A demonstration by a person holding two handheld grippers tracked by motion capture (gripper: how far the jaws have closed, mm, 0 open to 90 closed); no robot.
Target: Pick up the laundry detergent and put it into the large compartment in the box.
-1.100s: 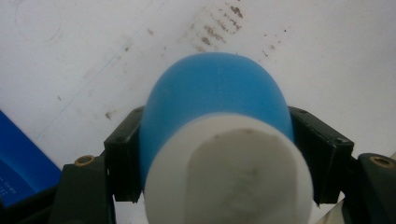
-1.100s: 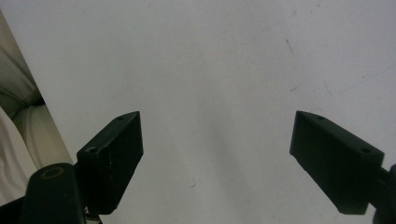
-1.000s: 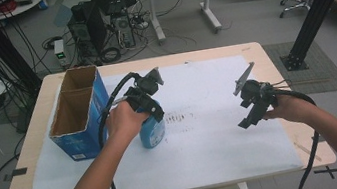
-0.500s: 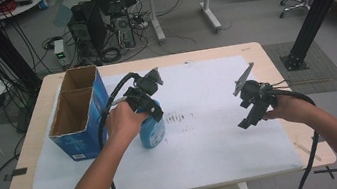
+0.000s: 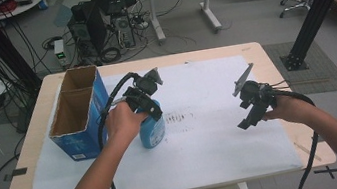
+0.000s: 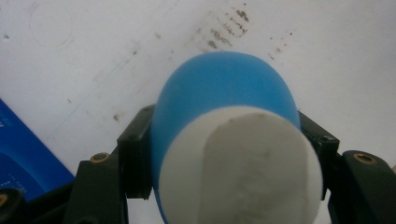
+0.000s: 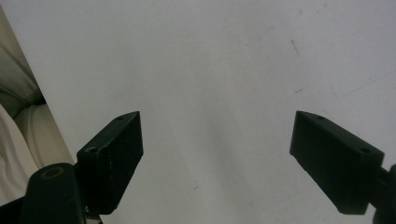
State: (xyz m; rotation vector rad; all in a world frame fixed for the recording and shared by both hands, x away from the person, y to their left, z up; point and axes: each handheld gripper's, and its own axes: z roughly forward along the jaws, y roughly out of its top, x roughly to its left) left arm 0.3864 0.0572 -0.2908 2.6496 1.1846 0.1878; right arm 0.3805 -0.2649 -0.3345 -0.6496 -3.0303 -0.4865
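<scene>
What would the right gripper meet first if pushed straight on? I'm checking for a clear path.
Likely just the white paper sheet covering the table; between the open right gripper and it nothing stands.

A white paper sheet [image 5: 206, 159] covers most of the light wooden table [image 5: 272, 58]. At its left edge stands an open blue cardboard box with two compartments [image 5: 79, 118]. Just right of the box stands a blue plastic bottle with a white cap [image 5: 154, 129], with grey smudges [image 5: 178, 119] on the sheet at its right.
</scene>
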